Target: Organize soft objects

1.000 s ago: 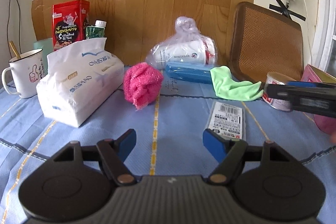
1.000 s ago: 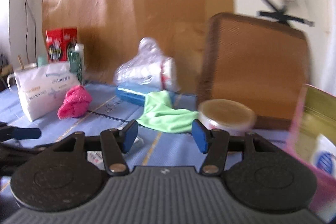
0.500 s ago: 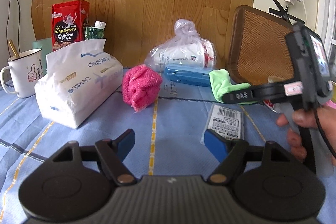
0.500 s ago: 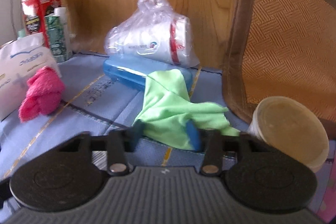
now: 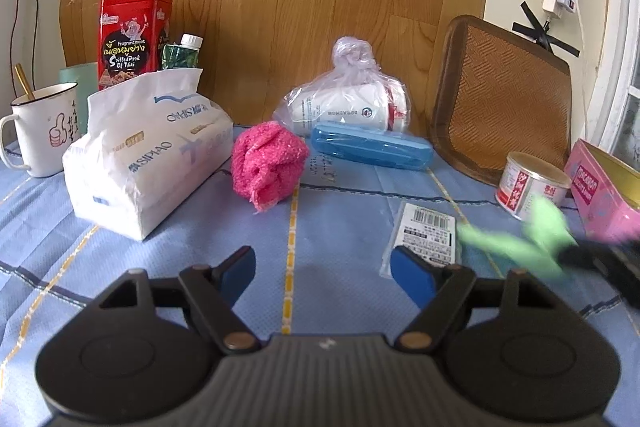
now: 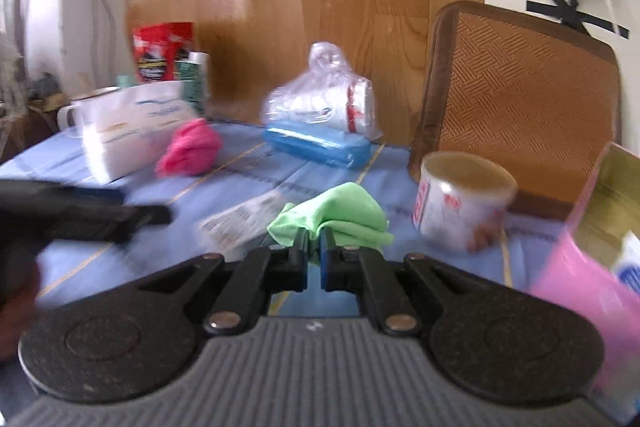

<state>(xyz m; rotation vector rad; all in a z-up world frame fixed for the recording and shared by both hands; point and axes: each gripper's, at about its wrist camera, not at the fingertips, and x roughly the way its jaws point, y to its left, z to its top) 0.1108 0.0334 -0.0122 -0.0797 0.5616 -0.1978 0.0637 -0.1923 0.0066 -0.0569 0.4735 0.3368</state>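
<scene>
Blue checked tablecloth: my right gripper is clamped on the limp, light green microfibre cloth, bunched mid-fold; left gripper is wide open w/ nothing in it.

Open blue tablecloth runs mid-frame to the pink towel ball; tissue pack crowds the left, barcode packet and tin can crowd the right.
</scene>
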